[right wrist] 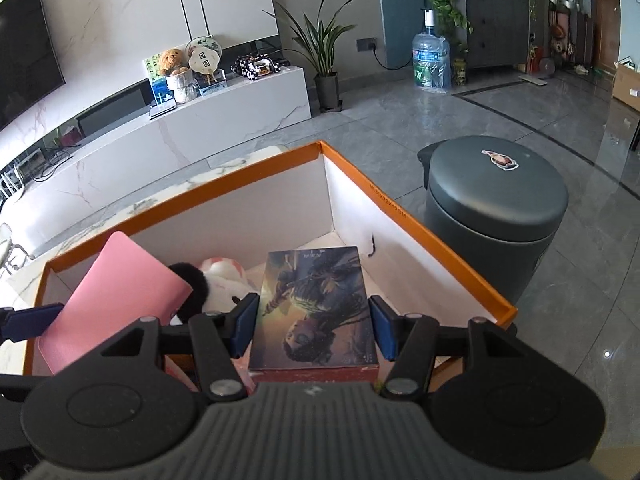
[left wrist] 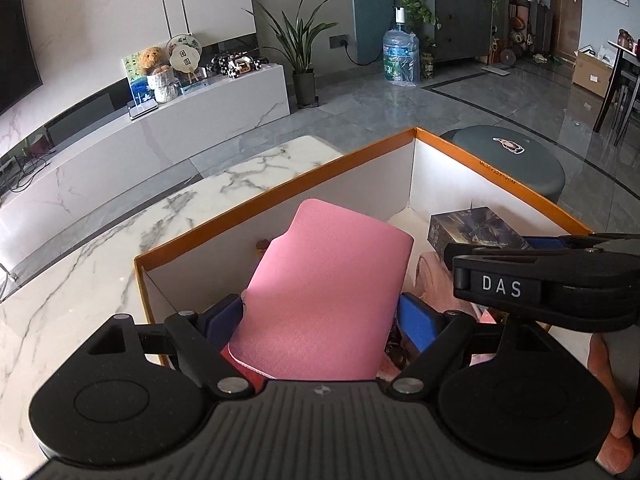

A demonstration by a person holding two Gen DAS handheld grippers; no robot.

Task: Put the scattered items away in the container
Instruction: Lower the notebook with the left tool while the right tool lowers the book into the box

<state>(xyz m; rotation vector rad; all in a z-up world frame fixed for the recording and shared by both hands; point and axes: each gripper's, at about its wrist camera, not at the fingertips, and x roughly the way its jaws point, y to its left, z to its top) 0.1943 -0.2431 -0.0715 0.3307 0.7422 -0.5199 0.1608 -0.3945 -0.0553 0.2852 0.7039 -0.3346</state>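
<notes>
An orange-rimmed cardboard box [left wrist: 280, 192] with white inner walls stands on a marble table [left wrist: 120, 240]. My left gripper [left wrist: 320, 316] is shut on a pink notebook [left wrist: 332, 280] and holds it tilted over the box's left part. My right gripper [right wrist: 314, 326] is shut on a dark illustrated box [right wrist: 316, 312], held inside the cardboard box [right wrist: 400, 216] on its right side. The pink notebook [right wrist: 120, 292] also shows in the right wrist view, with a white and black plush toy [right wrist: 218, 284] lying behind it. The right gripper's body shows in the left wrist view at the right edge.
A dark grey round bin [right wrist: 500, 200] with a sticker stands right beside the box. A white TV cabinet [left wrist: 160, 128] with a teddy bear, a potted plant [left wrist: 300, 52] and a water bottle [left wrist: 400, 56] stand across the grey tiled floor.
</notes>
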